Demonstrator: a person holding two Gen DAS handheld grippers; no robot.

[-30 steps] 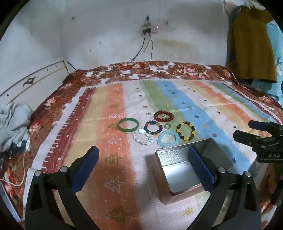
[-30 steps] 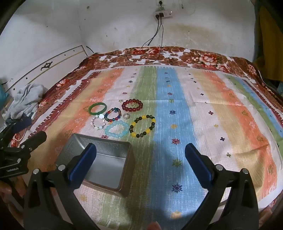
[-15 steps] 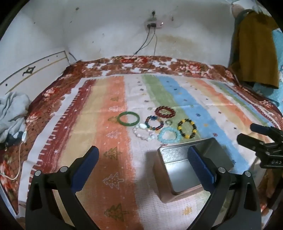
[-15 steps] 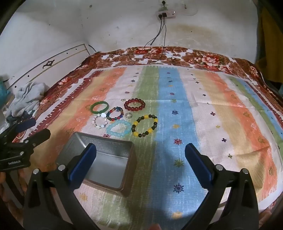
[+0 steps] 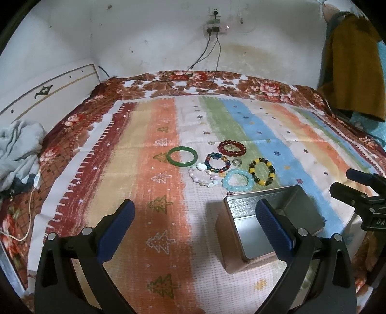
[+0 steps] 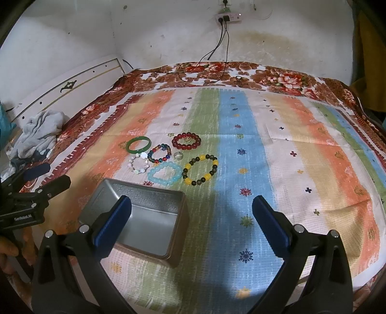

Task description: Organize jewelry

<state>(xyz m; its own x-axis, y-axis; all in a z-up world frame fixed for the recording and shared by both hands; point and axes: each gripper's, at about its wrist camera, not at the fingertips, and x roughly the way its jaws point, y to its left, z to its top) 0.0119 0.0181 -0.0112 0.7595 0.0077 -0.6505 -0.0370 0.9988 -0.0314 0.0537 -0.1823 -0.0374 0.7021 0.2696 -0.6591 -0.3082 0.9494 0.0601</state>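
Several bracelets lie clustered on the striped cloth: a green bangle (image 5: 182, 156), a red bead bracelet (image 5: 232, 147), a multicolour one (image 5: 216, 162), a white one (image 5: 202, 176), a pale blue one (image 5: 237, 180), a yellow-and-dark one (image 5: 262, 171) and a small ring (image 5: 237, 162). The same cluster shows in the right wrist view, with the green bangle (image 6: 139, 144) at its left. An open, empty metal tin (image 5: 270, 222) stands in front of them, also in the right wrist view (image 6: 142, 217). My left gripper (image 5: 195, 229) and right gripper (image 6: 190, 224) are open, empty, held above the near cloth.
The striped cloth (image 6: 277, 169) covers a bed with a floral blanket edge. A grey cloth heap (image 5: 17, 149) lies at the left with a white cable. A power strip (image 6: 228, 17) with hanging cables is on the back wall. A brown garment (image 5: 352, 62) hangs at right.
Both grippers have tilted and shifted slightly; the scene sits a little lower and closer in view. The jewelry and tin have not moved. Both grippers stay open.
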